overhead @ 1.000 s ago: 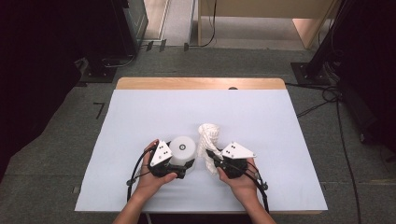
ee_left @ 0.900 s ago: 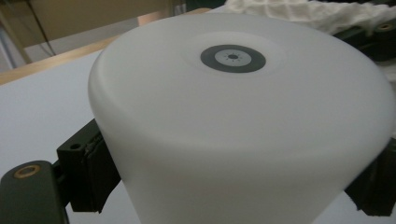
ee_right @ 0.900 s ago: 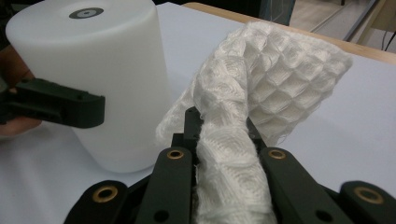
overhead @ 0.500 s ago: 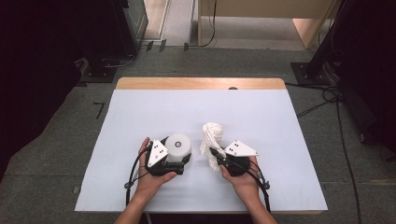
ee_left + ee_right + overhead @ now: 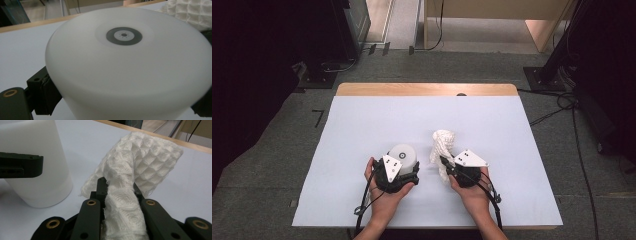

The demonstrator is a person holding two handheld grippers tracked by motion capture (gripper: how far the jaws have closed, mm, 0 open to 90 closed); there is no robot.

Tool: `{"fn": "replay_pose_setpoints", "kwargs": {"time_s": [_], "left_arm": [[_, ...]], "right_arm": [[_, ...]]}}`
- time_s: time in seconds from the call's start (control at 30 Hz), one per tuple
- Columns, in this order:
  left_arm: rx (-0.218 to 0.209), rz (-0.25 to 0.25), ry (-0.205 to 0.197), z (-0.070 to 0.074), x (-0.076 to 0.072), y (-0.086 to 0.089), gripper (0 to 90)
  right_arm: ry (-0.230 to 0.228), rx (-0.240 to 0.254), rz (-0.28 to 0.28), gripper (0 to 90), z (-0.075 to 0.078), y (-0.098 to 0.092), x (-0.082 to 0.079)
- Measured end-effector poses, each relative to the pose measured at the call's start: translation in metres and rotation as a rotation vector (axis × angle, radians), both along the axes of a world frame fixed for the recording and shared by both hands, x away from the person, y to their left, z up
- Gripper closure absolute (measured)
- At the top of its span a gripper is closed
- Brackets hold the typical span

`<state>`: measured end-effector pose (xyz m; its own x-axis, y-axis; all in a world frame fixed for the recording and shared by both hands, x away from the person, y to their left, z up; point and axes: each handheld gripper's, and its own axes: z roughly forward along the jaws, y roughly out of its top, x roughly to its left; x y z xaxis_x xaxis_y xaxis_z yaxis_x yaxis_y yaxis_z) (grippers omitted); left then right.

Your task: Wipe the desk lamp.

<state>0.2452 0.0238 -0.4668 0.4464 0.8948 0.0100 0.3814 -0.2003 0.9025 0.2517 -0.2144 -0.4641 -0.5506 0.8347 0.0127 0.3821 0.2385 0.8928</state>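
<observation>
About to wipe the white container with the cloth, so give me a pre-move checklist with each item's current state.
1. Right gripper shut on the white waffle cloth: ok.
2. Left gripper jaws on both sides of the white container: ok, though whether the pads press firmly cannot tell.
3. Container upside down, base upward: ok.
4. Cloth apart from the container: ok, a gap shows in the high view.
5. Enough loose cloth ahead of the jaws for wiping: ok.
6. Container resting on the table or lifted: cannot tell.
</observation>
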Motion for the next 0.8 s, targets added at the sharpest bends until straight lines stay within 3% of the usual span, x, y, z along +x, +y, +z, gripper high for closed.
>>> {"fn": "replay_pose_setpoints", "kwargs": {"time_s": [0.13, 0.23, 0.37, 0.4, 0.47, 0.53, 0.6, 0.8], "left_arm": [[0.000, -0.050, -0.002, 0.001, 0.003, 0.005, 8.4], [-0.046, -0.128, 0.012, 0.003, 0.008, 0.013, 8.6], [-0.159, -0.367, 0.044, 0.010, 0.014, 0.025, 8.6], [-0.171, -0.444, 0.062, 0.012, 0.015, 0.026, 8.6], [-0.167, -0.507, 0.094, 0.013, 0.016, 0.025, 8.6], [-0.154, -0.519, 0.108, 0.011, 0.017, 0.023, 8.6], [-0.126, -0.495, 0.129, 0.006, 0.019, 0.020, 8.6], [-0.178, -0.455, 0.157, 0.006, 0.025, 0.028, 8.5]], "right_arm": [[-0.002, 0.002, 0.009, 76.6, 0.001, 0.001, -0.001], [-0.013, 0.026, 0.033, 76.6, 0.003, 0.000, -0.001], [-0.055, 0.062, 0.123, 77.3, 0.013, 0.004, -0.008], [-0.066, 0.058, 0.133, 77.4, 0.015, 0.006, -0.009], [-0.101, 0.033, 0.149, 77.6, 0.019, 0.011, -0.014], [-0.113, 0.004, 0.153, 77.9, 0.020, 0.014, -0.015], [-0.105, -0.015, 0.171, 78.4, 0.018, 0.018, -0.016], [-0.061, 0.005, 0.244, 80.1, 0.017, 0.023, -0.018]]}}
